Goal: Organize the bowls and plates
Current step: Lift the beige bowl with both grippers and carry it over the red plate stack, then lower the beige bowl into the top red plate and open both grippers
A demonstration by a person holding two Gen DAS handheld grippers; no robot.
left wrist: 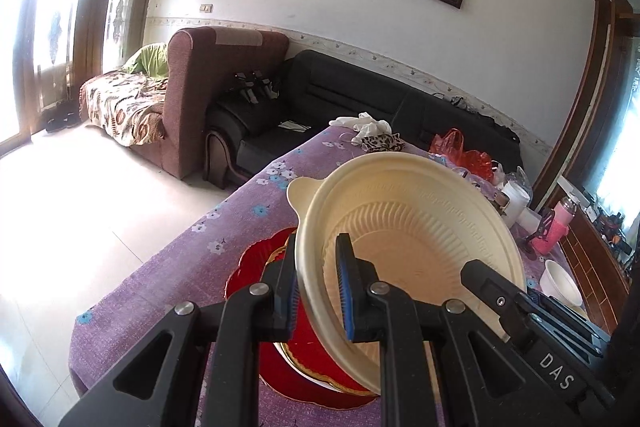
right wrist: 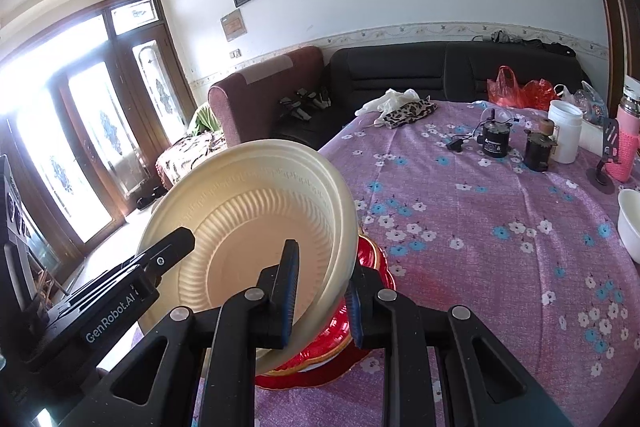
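- Two grippers share one cream bowl (left wrist: pixel 416 227), a thin moulded disposable one with fine radial ribs round its inner wall, a flat smooth base, a small tab on the rim, and a faint embossed line of characters near the rim that I cannot read.
- The bowl is tilted and held up above a stack of red plates (right wrist: pixel 340 339), glossy, scallop-edged and trimmed in gold, lying on the tabletop.
- The left gripper (left wrist: pixel 320 291) has its jaws clenched on the bowl's rim, one blue ridged pad inside the wall and one outside.
- The right gripper (right wrist: pixel 322 299) grips the opposite rim the same way, jaws closed on the wall.
- Writing: "GenRobot.AI" in white on the left gripper's black body, seen from the right wrist; "DAS" on the right gripper's body, seen from the left wrist.
- The tabletop (right wrist: pixel 480 227) wears a purple woven cloth printed with white and blue blossoms.
- Farther back stand a white plastic tub (right wrist: pixel 565 131), a dark labelled cylinder (right wrist: pixel 495 141) whose print is too small to read, and a pink knit-sleeved flask (right wrist: pixel 624 143).
- A white bowl (right wrist: pixel 630 223) sits at the right edge.
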